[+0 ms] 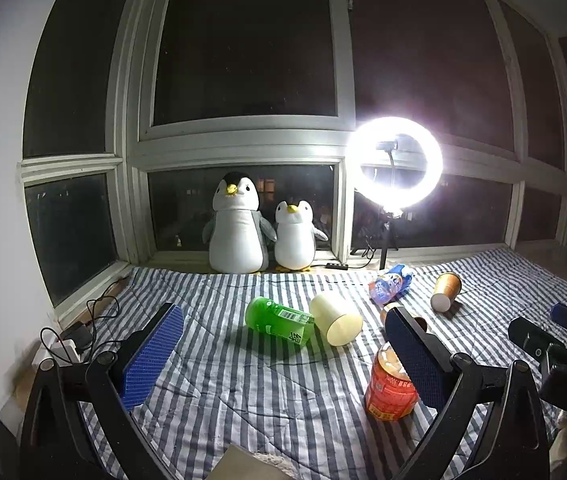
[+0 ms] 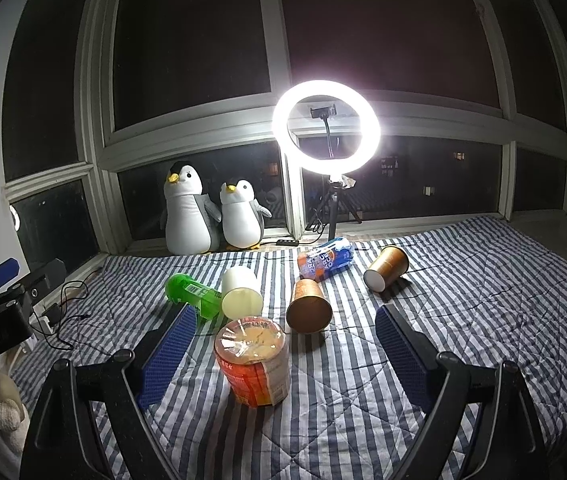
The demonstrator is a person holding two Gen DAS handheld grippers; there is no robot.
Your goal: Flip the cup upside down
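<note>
Three cups lie on their sides on the striped quilt. A cream cup (image 1: 336, 317) (image 2: 241, 293) lies next to a green bottle (image 1: 278, 321) (image 2: 194, 295). A brown paper cup (image 2: 308, 306) lies in the middle, mostly hidden behind my left gripper's right finger in the left wrist view. A second brown cup (image 1: 446, 291) (image 2: 386, 268) lies further right. My left gripper (image 1: 283, 364) is open and empty, above the quilt before the cream cup. My right gripper (image 2: 285, 354) is open and empty, with an orange noodle tub (image 2: 252, 360) (image 1: 390, 384) between its fingers.
A blue-orange snack bag (image 1: 390, 283) (image 2: 326, 259) lies near the back. Two plush penguins (image 1: 239, 224) (image 2: 187, 212) and a lit ring light (image 1: 394, 162) (image 2: 326, 126) on a tripod stand at the window. Cables and a power strip (image 1: 67, 346) lie at the left edge.
</note>
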